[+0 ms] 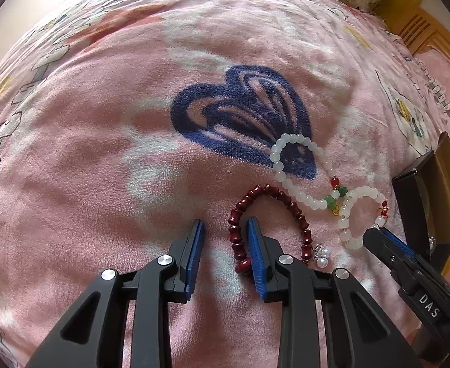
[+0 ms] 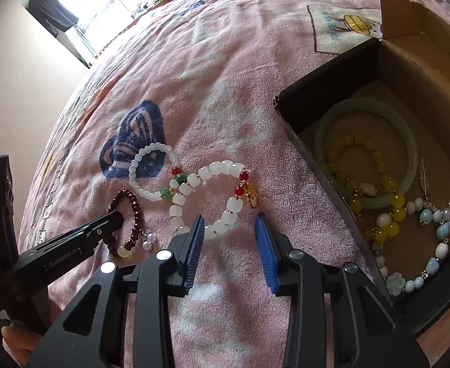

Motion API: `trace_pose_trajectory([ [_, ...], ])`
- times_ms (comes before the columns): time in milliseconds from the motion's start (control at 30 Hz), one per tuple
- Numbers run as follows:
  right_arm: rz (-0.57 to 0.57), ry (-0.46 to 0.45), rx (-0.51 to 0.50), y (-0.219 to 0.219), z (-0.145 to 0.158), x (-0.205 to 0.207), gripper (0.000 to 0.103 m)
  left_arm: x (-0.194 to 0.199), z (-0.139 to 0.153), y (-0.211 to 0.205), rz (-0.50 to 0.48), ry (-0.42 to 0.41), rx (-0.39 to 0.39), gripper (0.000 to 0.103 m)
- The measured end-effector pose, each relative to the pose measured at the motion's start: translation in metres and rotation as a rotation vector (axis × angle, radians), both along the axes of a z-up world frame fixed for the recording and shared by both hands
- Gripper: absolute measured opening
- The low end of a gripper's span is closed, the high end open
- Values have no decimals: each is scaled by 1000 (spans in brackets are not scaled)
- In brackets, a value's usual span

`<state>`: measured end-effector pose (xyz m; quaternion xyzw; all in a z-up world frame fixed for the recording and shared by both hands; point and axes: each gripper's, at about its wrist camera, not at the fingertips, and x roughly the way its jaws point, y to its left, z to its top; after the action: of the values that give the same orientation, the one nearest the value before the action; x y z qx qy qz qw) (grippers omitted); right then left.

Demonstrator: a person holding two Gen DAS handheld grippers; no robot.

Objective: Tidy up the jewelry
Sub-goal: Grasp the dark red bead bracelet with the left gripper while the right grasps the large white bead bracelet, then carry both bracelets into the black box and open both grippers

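A dark red bead bracelet (image 1: 295,208) lies on the pink blanket; it also shows in the right wrist view (image 2: 134,211). My left gripper (image 1: 225,230) is open, its right finger inside the bracelet's loop and its left finger outside. Two white bead bracelets lie beside it: a round-bead one (image 1: 289,153) (image 2: 146,156) and a chunky one (image 1: 347,205) (image 2: 225,168). My right gripper (image 2: 229,224) is open with the chunky bracelet's near edge between its fingers. Pearl earrings (image 1: 323,256) (image 2: 149,239) lie by the red bracelet.
A black cardboard box (image 2: 304,98) stands at the right, holding a green bangle (image 2: 408,141), a yellow bead bracelet (image 2: 387,181) and a pale blue bead bracelet (image 2: 436,248). The box also shows in the left wrist view (image 1: 408,196). A wooden headboard (image 1: 421,30) is far right.
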<state>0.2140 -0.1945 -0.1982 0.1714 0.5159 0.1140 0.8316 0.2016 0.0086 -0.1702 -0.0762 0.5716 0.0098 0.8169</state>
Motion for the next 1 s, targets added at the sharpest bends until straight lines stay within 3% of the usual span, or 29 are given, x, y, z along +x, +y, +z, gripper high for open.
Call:
trace_pose_trajectory([
  [167, -19, -21, 2, 2, -3, 3, 32, 4, -2, 1, 15, 5, 6, 27],
  [333, 10, -43, 11, 10, -2, 4, 11, 1, 0, -3, -20, -16, 33, 11],
  [633, 57, -102, 45, 18, 28, -12, 11, -15, 25, 5, -27, -47, 40, 9],
  [1000, 97, -233, 64, 9, 92, -62, 11, -42, 94, -8, -37, -160, 48, 9],
])
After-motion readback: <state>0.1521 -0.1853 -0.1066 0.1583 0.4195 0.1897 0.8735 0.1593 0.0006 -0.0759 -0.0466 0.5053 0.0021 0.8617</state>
